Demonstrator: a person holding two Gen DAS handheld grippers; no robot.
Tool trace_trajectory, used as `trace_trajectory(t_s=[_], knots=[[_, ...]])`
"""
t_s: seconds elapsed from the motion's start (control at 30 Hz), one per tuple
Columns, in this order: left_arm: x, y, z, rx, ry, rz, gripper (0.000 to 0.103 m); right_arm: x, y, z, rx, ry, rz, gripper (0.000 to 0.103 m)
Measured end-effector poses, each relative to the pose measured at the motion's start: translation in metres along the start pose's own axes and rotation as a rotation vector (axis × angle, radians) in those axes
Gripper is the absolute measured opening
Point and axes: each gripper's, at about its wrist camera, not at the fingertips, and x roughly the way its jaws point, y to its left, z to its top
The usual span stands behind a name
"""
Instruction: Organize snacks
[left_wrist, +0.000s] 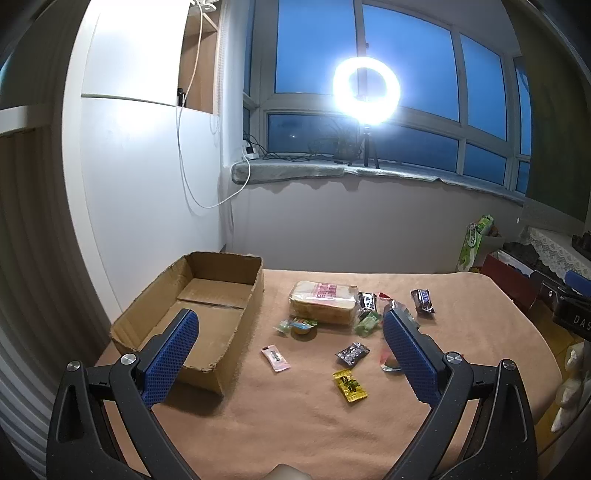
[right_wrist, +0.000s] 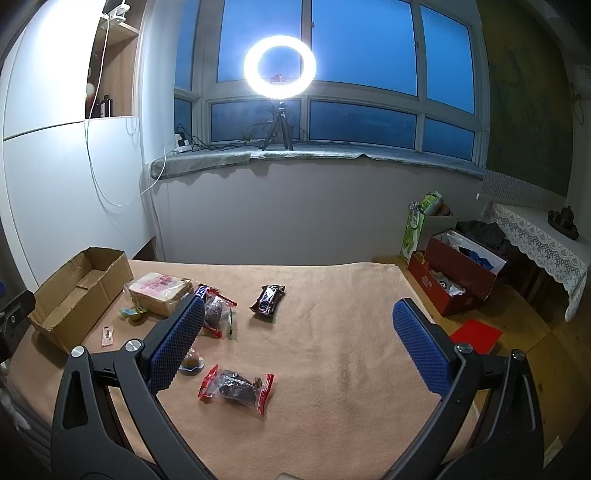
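Both grippers hover above the worktop (right_wrist: 351, 332), level and aimed toward the window. The left gripper (left_wrist: 290, 334) and the right gripper (right_wrist: 299, 325) each have their blue fingers (left_wrist: 171, 360) spread wide, grasping nothing. One cardboard box (left_wrist: 207, 295) sits at the left, long axis running away from the cameras. One bread pack (left_wrist: 325, 301) lies beside it. Two Snickers bars show, one (right_wrist: 267, 297) apart, angled diagonally. Two red-edged packets (right_wrist: 236, 384) and small candies (left_wrist: 349, 384) lie scattered nearby.

Jelly cup (right_wrist: 192, 363) (half-hidden behind finger)
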Motion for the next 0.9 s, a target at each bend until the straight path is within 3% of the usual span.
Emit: trace_trajectory(t_s=[0.9], knots=[[0.0021,-0.0031,0.0030,0.006,0.015,0.002,0.100,0.0058,-0.0055,-0.0022,0.009,0.021,0.009,0.103]])
